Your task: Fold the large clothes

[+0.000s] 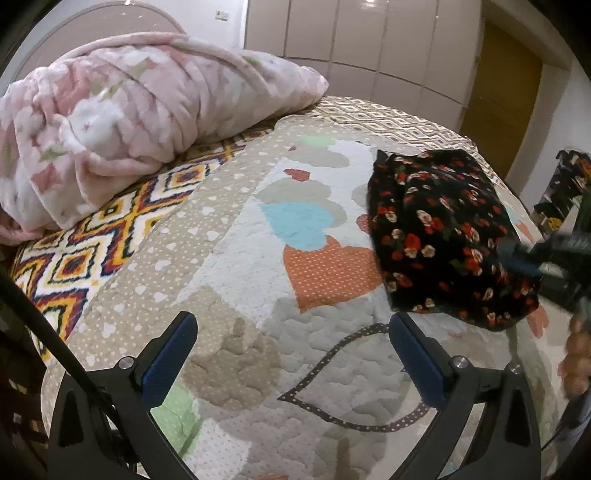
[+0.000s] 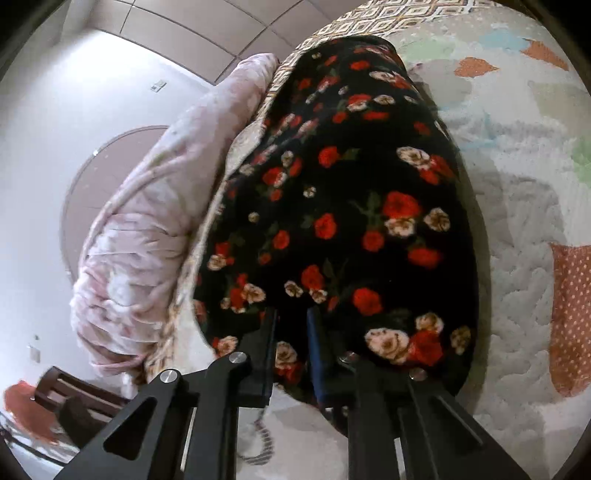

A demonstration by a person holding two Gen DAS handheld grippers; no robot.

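Observation:
A folded black garment with red and cream flowers (image 1: 443,229) lies on the patchwork bed quilt (image 1: 258,258), right of centre in the left wrist view. My left gripper (image 1: 293,332) is open and empty, hovering over bare quilt to the garment's near left. My right gripper (image 2: 291,317) is shut on the near edge of the floral garment (image 2: 343,192), which fills the middle of the right wrist view. It also shows blurred at the right edge of the left wrist view (image 1: 517,258), on the garment's right side.
A rolled pink floral blanket (image 1: 140,122) lies at the head of the bed, also seen in the right wrist view (image 2: 155,221). A zigzag-patterned cover (image 1: 110,229) lies beside it. Wardrobe doors (image 1: 369,33) and a yellow door (image 1: 498,96) stand behind. A dark chair (image 2: 74,398) stands off the bed.

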